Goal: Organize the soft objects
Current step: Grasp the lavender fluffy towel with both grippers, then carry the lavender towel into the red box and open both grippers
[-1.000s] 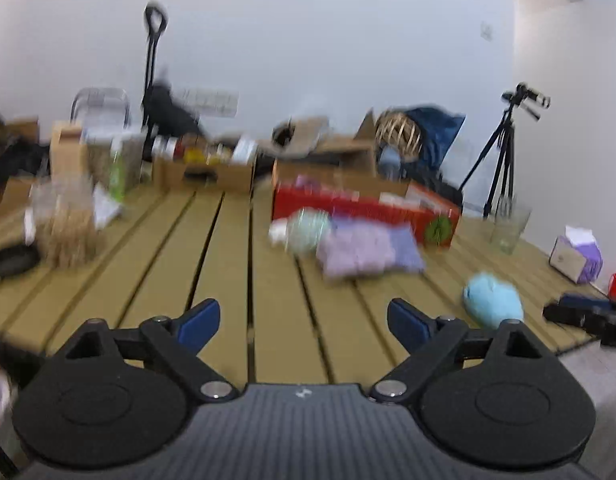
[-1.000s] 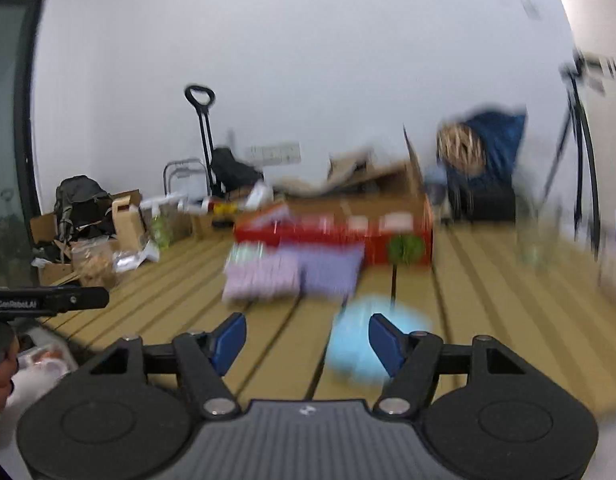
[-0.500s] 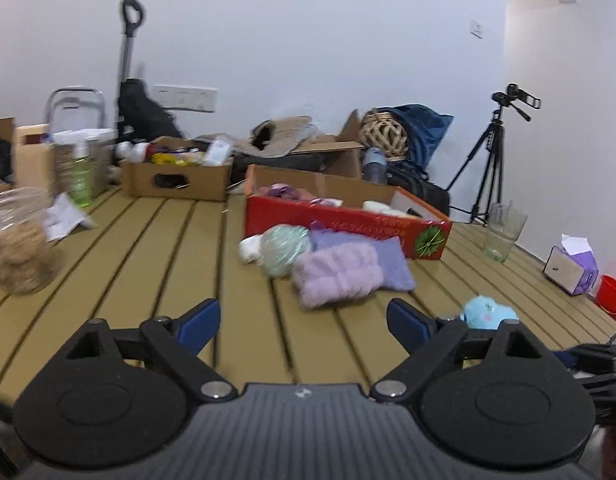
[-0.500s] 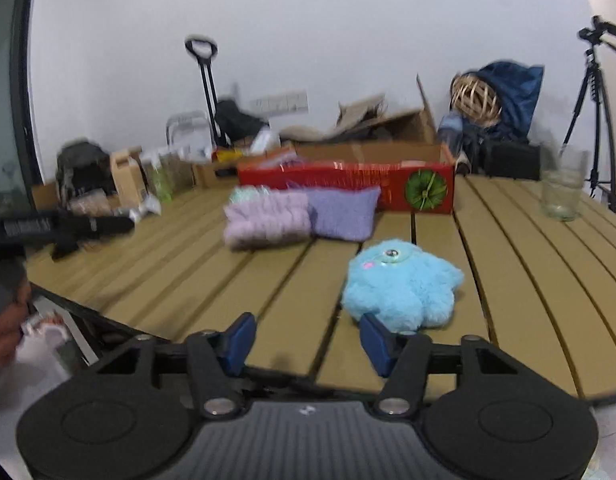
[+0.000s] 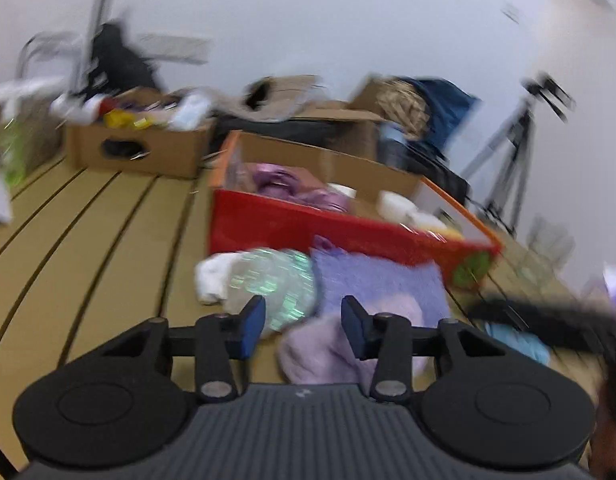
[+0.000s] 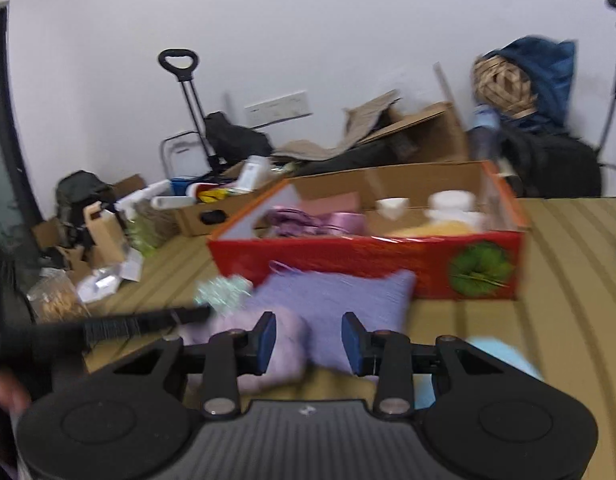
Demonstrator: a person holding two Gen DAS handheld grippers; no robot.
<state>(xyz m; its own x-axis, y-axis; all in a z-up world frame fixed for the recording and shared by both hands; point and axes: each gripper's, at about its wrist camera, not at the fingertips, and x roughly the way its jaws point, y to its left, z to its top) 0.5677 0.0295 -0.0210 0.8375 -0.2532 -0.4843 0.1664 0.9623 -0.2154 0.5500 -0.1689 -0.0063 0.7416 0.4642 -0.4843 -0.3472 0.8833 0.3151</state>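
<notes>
Both grippers are hovering low over the near part of the slatted wooden table (image 6: 567, 280), pointing at a cluster of soft things lying just in front of the red cardboard box (image 6: 347, 256). The left gripper (image 5: 303, 326) is standing part-way spread with nothing between its blue pads; the right gripper (image 6: 309, 338) is likewise part-way spread and holding nothing.

Nearest to both is a lilac fuzzy bundle (image 5: 327, 350), resting against a purple knitted cushion (image 6: 335, 300) that is lying flat and touching the box front. Left of these a shiny teal-and-white plush (image 5: 268, 284) is sitting on the slats, and a light blue fluffy toy (image 6: 495, 354) is lying to the right, partly hidden behind the right gripper.

All of these look light, squashy and unbreakable, so they are likely giving way under a pinch; a deep bite into the bulk of the lilac bundle, not just its loose pile, seems the safest hold. The cushion's corner would offer a firm fold.

The box is already holding pinkish-purple fabric and some pale items. The table's grooves are running away from the viewer. Behind it, a cluttered room is showing: a brown carton, a hand trolley, a tripod and a white wall. Motion blur is softening much detail.
</notes>
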